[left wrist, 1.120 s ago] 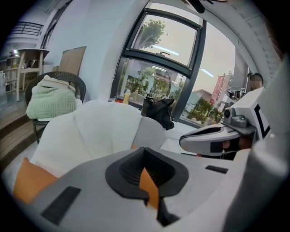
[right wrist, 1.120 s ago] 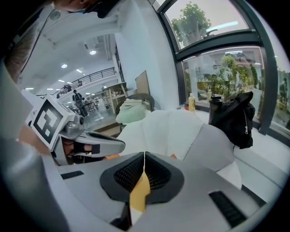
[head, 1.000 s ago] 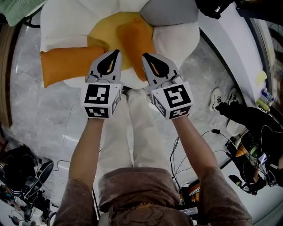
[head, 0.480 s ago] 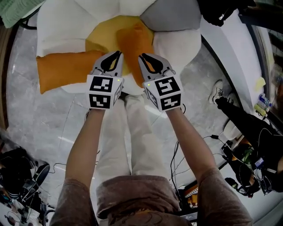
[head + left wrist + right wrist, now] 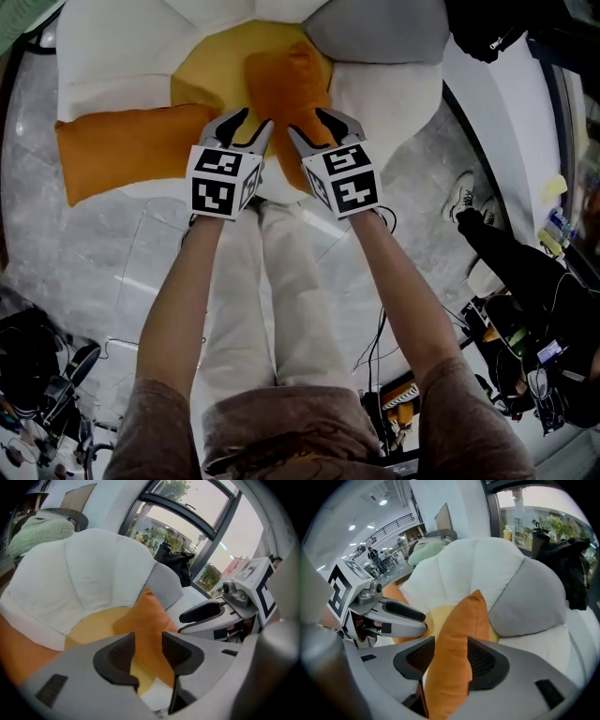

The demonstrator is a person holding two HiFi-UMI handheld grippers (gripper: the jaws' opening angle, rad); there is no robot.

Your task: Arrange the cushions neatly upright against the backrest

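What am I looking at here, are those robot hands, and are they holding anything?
No robot: a person holds a two-jaw gripper in each hand. One picture comes from a head camera looking down; the other two ride on the grippers. Below is a petal-shaped seat with two orange cushions: the left cushion lying down, the middle cushion on edge. Both grippers' jaws have just been opening. The right gripper straddles the middle cushion with open jaws; the left gripper holds nothing.

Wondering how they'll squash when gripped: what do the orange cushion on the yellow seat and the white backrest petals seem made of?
The orange cushion is probably matte woven cloth over soft stuffing: it shows a seamed edge, rounded sides and no shine. The white backrest petals are likely padded matte fabric: they puff out between stitched creases.
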